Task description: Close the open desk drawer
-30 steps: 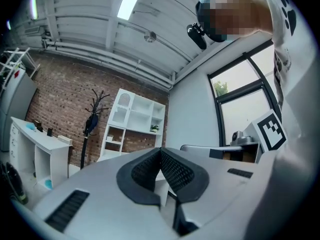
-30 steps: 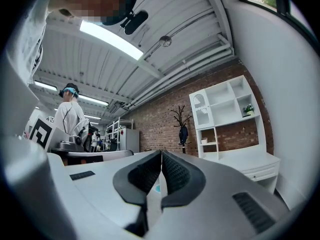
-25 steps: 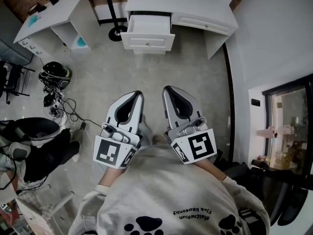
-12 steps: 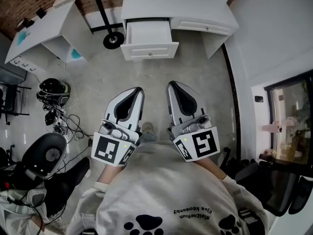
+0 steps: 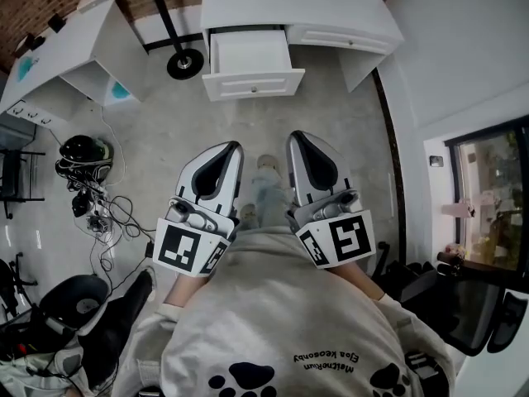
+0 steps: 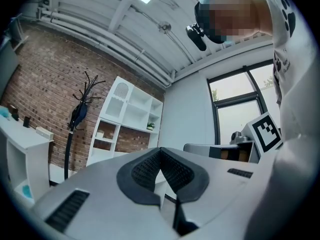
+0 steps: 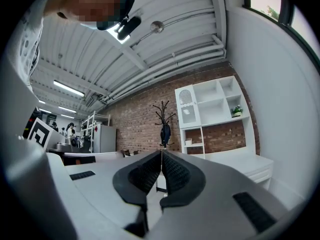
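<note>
Jaws together, two grippers [image 5: 235,148] [image 5: 293,137]; one drawer [image 5: 252,63] open

The drawer [image 5: 252,63] stuck out of the desk [image 5: 331,7] at top centre; left gripper [image 5: 232,150] and right gripper [image 5: 296,139] sat side by side below, mid-frame.

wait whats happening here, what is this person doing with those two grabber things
A person holds a gripper in each hand. The left gripper and right gripper are both shut and empty, side by side, pointing toward a white desk. One drawer stands pulled out. Bare floor lies between it and the grippers, so nothing touches it and it is not yet closed.
</note>
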### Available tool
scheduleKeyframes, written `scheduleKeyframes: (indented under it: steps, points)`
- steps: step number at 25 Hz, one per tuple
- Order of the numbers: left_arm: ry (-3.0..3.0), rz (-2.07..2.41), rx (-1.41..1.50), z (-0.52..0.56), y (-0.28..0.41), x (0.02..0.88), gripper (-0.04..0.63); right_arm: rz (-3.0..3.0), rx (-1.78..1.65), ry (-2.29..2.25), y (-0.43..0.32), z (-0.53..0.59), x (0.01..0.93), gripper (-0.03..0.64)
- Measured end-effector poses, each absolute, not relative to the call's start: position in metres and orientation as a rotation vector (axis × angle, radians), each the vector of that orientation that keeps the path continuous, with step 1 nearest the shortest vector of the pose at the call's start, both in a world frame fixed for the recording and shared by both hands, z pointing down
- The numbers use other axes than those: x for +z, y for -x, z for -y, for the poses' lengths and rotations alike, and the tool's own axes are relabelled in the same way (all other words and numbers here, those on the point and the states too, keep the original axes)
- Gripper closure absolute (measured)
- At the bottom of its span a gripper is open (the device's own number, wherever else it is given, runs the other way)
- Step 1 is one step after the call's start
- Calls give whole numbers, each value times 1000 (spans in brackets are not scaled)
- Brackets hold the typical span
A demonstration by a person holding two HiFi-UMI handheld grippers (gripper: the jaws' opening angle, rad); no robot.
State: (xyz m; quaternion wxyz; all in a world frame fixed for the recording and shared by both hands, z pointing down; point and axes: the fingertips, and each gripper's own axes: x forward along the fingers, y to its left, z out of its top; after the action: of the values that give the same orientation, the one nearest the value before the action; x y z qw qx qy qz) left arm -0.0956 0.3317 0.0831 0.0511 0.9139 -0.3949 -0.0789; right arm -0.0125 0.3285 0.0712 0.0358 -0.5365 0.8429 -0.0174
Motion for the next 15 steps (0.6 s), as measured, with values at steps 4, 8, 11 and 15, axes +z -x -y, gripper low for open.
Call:
scheduleKeyframes:
  steps: [4, 8, 11, 15]
  points:
    - [-2772, 1227, -278, -317, 102, 89, 577, -2619, 3, 1620, 21, -313, 72, 584]
    - [-2760, 1254, -282, -298, 102, 95, 577, -2632, -41, 1595, 20, -288, 82, 584]
    - [-2755, 1272, -292, -277, 97, 94, 577, -2635, -44, 1575, 13, -265, 82, 584]
    - [-2741, 1289, -270, -239, 79, 99, 577, -2639, -73, 1551, -6, -225, 84, 584]
